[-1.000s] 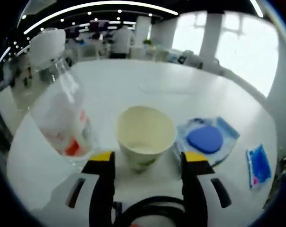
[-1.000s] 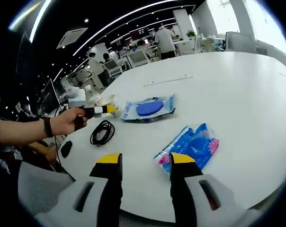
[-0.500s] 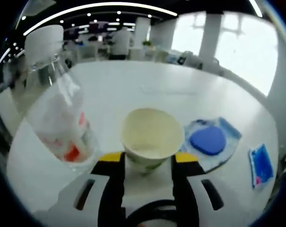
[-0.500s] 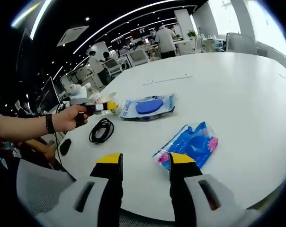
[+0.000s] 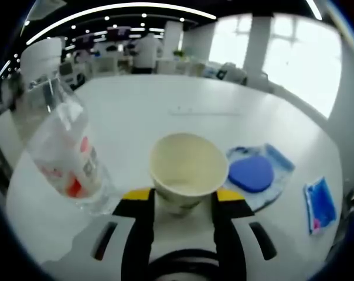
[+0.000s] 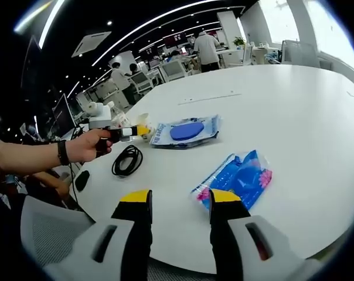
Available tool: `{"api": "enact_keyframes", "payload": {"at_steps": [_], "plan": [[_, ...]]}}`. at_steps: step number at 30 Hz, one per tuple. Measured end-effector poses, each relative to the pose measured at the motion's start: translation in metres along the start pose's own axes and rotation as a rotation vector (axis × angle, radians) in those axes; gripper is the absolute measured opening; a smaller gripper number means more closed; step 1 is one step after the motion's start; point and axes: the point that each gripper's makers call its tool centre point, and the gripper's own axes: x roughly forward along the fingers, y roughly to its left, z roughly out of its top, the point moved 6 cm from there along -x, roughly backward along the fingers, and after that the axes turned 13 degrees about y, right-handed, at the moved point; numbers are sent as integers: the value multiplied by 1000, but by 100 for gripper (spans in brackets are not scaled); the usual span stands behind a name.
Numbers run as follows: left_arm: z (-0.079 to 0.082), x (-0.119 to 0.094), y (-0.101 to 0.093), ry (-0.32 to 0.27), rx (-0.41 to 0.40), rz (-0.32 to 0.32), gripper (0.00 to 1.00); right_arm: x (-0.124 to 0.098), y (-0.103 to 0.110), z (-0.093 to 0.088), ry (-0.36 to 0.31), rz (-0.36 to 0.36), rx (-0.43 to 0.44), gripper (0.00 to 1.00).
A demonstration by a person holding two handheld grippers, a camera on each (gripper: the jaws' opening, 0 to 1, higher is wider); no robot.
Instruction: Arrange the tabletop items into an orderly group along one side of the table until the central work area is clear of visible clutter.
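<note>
A cream paper cup [image 5: 183, 168] sits between the yellow-tipped jaws of my left gripper [image 5: 183, 196], which is shut on its lower wall. A clear plastic bottle [image 5: 58, 151] with a white cap and red-printed label stands just left of the cup. In the right gripper view a hand holds that left gripper [image 6: 132, 131] at the table's left side, beside the bottle [image 6: 98, 112]. My right gripper [image 6: 178, 200] hangs open over the near table edge, with nothing between its jaws. A blue and pink packet [image 6: 237, 178] lies just beyond it.
A clear pouch with a round blue pad [image 5: 253, 174] [image 6: 186, 131] lies right of the cup. A coiled black cable [image 6: 126, 161] lies near the left hand. The white round table [image 6: 294, 111] stretches away bare. People and desks fill the room behind.
My left jaws have closed from wide apart onto the paper cup. The left view has shifted slightly, so the bottle sits further left. My right gripper has barely moved.
</note>
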Motion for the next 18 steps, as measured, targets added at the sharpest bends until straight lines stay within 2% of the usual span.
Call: {"api": "enact_keyframes", "payload": {"at_steps": [6,11,18], "plan": [[0,-3,2,4,7,1,48,1,1,0,0,0,-5,38],[-8,-11,3,23,6,-7,51,2,1,0,6,1,-10,38],[-25,-35,-3,18,11,-13,51,1,1,0,2,-2,-12,38]]}}
